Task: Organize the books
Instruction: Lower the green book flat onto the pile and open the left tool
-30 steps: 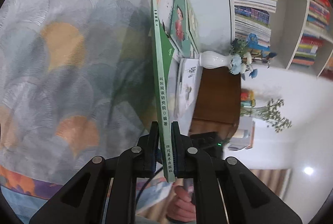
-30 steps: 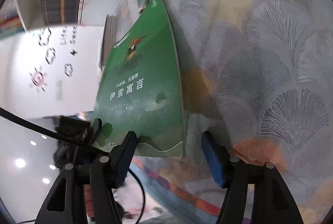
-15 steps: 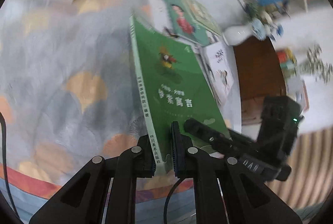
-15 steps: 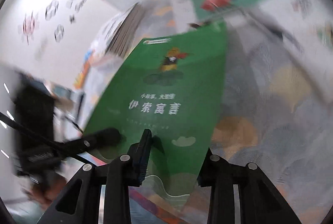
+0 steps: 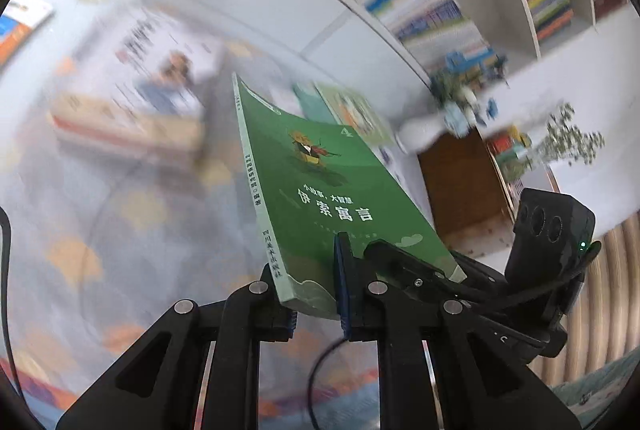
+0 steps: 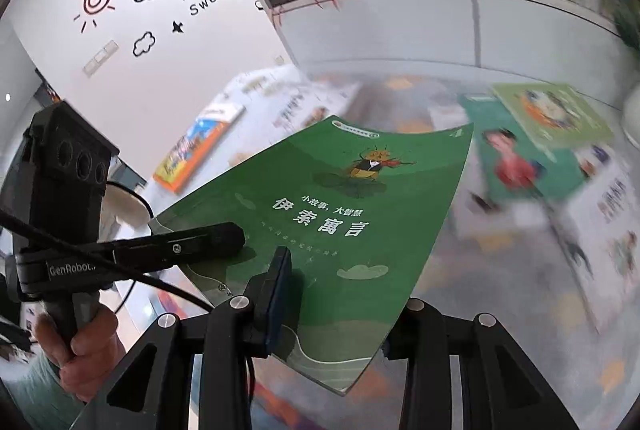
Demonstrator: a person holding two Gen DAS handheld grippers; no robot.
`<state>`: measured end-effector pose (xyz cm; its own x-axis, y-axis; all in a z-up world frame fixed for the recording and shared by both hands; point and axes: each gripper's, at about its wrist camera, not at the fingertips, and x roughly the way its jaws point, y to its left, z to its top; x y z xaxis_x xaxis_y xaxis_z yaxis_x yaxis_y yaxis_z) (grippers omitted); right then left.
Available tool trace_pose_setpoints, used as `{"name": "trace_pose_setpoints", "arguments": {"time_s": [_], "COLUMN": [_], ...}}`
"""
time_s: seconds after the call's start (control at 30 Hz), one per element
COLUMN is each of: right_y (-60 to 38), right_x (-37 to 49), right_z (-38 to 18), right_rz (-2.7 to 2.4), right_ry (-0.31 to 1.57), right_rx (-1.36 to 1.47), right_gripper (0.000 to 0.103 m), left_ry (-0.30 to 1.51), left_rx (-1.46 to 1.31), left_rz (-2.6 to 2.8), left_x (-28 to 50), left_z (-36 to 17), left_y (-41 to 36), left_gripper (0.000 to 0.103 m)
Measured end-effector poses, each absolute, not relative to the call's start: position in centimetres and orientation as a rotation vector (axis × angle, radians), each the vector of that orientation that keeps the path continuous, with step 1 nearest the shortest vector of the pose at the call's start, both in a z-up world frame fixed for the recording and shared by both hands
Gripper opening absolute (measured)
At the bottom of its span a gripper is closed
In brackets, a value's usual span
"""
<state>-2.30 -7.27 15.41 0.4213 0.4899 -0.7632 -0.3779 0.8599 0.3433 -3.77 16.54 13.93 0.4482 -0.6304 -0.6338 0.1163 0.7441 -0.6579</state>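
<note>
Above the patterned tablecloth, you hold the thin green paperback book aloft, left gripper and right gripper both clamped on its lower edge. Mid-carry; next, judge a steady swing toward the blurred book stack, releasing together.

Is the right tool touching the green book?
Touching. In the right wrist view the right tool has its blue pad pressed flat on the cover of the green book, and the book's lower edge sits between the two fingers.

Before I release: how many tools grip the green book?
2: the left tool at the lower spine corner of the green book; the right tool on its lower edge alongside.
</note>
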Motion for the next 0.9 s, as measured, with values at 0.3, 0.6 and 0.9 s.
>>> {"name": "trace_pose_setpoints", "arguments": {"time_s": [0.3, 0.6, 0.9], "right_y": [3.7, 5.6, 7.6], "right_x": [9.7, 13.8, 15.5], "right_z": [11.2, 6.3, 6.3], "right_rz": [0.478, 0.343, 0.275], "right_ry": [1.07, 1.221, 1.218], "right_rx": [0.173, 0.184, 0.025], "right_gripper": [0.037, 0.037, 0.05], "left_ry": [1.074, 1.151, 1.151], "left_rx": [-0.594, -0.566, -0.442], "left_rz": [-0.402, -0.193, -0.204], "left_x": [6.7, 6.6, 10.0], "left_z": [9.3, 5.5, 5.4], "left_y": [26.3, 32.8, 29.4], "left_gripper": [0.016, 0.024, 0.026]}}
